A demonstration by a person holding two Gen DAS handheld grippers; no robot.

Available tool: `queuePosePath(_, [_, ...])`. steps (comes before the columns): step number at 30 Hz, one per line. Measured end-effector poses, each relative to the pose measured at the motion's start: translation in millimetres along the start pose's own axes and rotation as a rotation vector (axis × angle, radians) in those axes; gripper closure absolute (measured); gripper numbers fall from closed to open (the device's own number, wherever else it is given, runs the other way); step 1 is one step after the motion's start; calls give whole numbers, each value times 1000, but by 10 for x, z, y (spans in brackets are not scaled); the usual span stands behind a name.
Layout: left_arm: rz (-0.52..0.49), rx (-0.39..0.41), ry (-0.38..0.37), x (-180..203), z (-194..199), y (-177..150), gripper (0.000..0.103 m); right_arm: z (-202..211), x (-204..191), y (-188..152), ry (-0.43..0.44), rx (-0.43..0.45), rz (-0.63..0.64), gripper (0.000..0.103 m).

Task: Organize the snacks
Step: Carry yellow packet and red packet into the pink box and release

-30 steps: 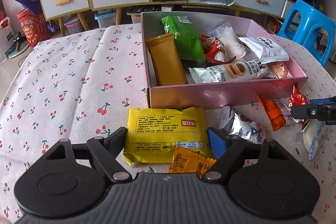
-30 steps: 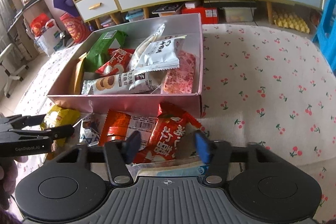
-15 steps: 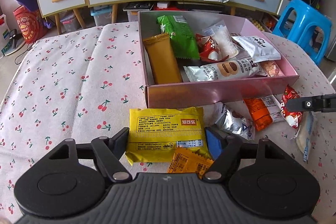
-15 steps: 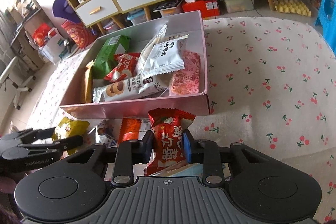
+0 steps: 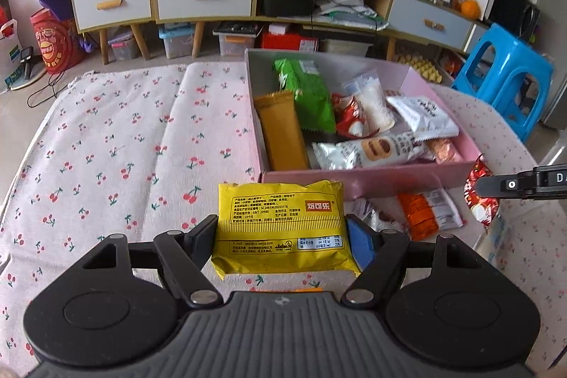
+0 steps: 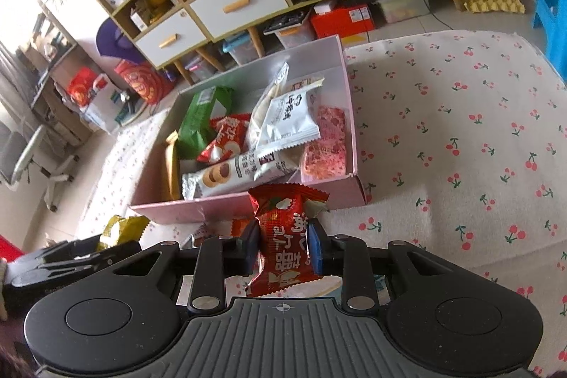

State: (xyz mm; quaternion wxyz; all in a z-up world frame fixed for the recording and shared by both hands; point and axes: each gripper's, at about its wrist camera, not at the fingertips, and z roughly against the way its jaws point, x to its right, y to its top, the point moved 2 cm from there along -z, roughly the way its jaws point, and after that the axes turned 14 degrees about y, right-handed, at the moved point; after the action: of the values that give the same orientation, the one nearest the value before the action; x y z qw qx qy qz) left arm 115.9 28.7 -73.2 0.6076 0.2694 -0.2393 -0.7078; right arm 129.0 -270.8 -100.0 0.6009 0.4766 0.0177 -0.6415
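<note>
Pinching red packet (image 6: 283, 243), right gripper (image 6: 283, 247) clamps.

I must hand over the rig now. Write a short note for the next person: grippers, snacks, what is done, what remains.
Left gripper: shut on the yellow pack, lifted off the cloth.
Right gripper: shut on the red pack, in front of the pink box.
Done: box already holds several snacks, among them a green bag and a cookie pack.
Left: drop both held packs into the box, then pick up the orange pack and silver pack lying in front of it.
</note>
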Motion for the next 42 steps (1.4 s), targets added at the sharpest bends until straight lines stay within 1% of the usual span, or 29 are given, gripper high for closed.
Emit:
queuePosePath(3, [0,24,-6,24,37,34,31,39,7,28,5,23,-17,75])
queuePosePath(6, [12,41,-11,50,46,68,31,82,-21,63,4,59,4,75])
queuePosePath(9, [15,55,-13,99,32,101,31,117,-45,125,20,89,-7,75])
queuePosePath(12, [-1,94,4,167,28,182,31,154,-119,220,-11,135,16,75])
queuePosePath(14, [13,115,9,197,17,240,31,167,-167,302,-23,166,33,75])
queuePosePath(17, [30,138,23,253,-26,299,31,130,-168,392,-5,187,23,75])
queuePosePath(22, [69,148,60,344,-177,371,31,-31,-72,412,-25,198,7,75])
queuePosePath(26, [96,157,81,373,-244,391,31,-115,11,395,-25,215,-26,75])
queuePosePath(29, [65,176,112,439,-260,356,31,-153,22,364,-34,232,-25,75])
queuePosePath(32, [31,184,143,505,-284,337,31,-216,25,351,-64,237,-8,75])
queuePosePath(38, [8,169,149,559,-327,299,30,-318,-33,320,-111,235,68,75])
queuePosePath(42, [-3,154,142,529,-361,297,27,-383,-65,283,-122,215,109,72])
